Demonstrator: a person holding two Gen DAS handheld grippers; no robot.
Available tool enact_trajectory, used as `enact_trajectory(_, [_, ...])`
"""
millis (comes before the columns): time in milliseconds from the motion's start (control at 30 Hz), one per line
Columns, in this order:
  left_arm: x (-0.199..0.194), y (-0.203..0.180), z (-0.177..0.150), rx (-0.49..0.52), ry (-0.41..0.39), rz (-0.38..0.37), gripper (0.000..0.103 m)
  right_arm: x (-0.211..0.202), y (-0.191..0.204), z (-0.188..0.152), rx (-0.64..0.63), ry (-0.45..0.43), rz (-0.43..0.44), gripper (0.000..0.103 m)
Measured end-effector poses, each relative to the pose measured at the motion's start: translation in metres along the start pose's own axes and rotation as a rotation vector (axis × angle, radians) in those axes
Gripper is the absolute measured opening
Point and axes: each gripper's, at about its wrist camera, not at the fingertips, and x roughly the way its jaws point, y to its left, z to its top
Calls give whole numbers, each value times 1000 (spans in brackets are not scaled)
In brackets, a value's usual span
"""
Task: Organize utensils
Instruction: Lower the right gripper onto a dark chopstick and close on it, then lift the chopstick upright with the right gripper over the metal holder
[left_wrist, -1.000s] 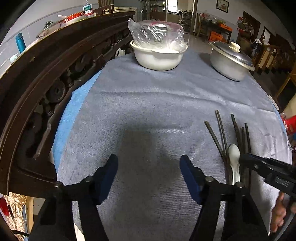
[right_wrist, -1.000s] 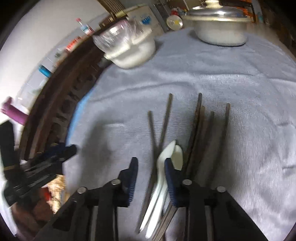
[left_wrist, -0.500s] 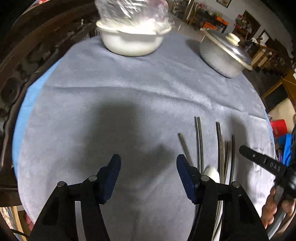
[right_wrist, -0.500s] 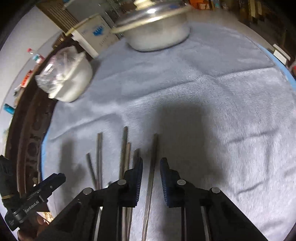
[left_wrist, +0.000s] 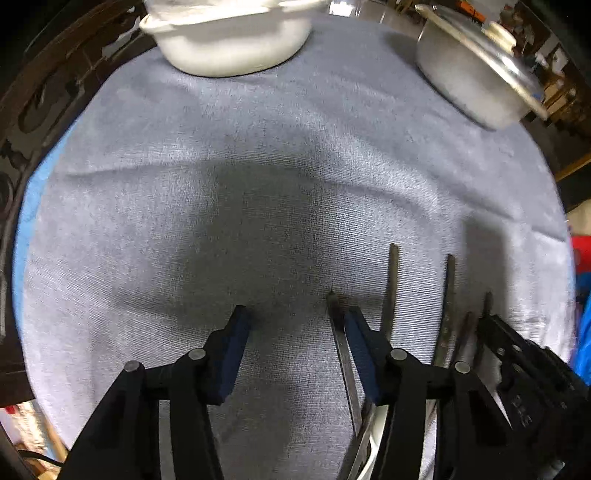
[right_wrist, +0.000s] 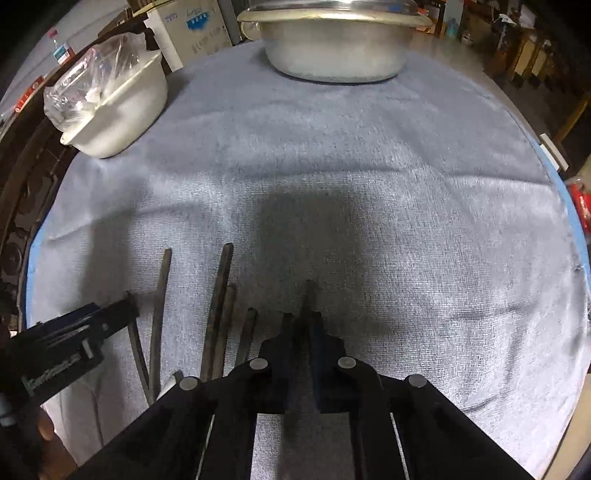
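Several dark chopsticks (right_wrist: 221, 295) lie side by side on the grey cloth (right_wrist: 369, 166), near its front edge. My right gripper (right_wrist: 303, 321) points down, shut on the rightmost chopstick (right_wrist: 308, 291), whose tip pokes out between the pads. My left gripper (left_wrist: 295, 325) hangs over the leftmost chopstick (left_wrist: 338, 332), its jaws closing. That stick lies just inside the right pad (left_wrist: 356, 336), and the left pad is clear of it. A bit of a white spoon (left_wrist: 376, 424) shows under the left gripper. Each gripper appears in the other's view: right gripper (left_wrist: 491, 332), left gripper (right_wrist: 110, 314).
A white bowl (right_wrist: 122, 110) holding a clear plastic bag stands at the back left. A metal pot (right_wrist: 332, 48) with a lid stands at the back right. Dark carved wooden furniture (left_wrist: 37, 92) runs along the cloth's left edge. A blue cover (left_wrist: 26, 221) shows under the cloth.
The right gripper moved right from the white spoon to the rightmost chopstick and shut on it. The left gripper moved right and down to the chopsticks, its jaws narrower.
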Motion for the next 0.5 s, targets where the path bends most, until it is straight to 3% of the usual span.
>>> enact_trajectory(67, [1, -11, 0, 22, -3, 44, 53, -3, -6, -4, 7, -2, 14, 9])
enact_trajectory(300, [-5, -41, -2, 107, -42, 33, 13, -15, -34, -31, 37, -1, 77, 9])
enact_trajectory(500, [-13, -44, -3, 156, -74, -3, 9, -23, -42, -47, 25, 3, 73, 9])
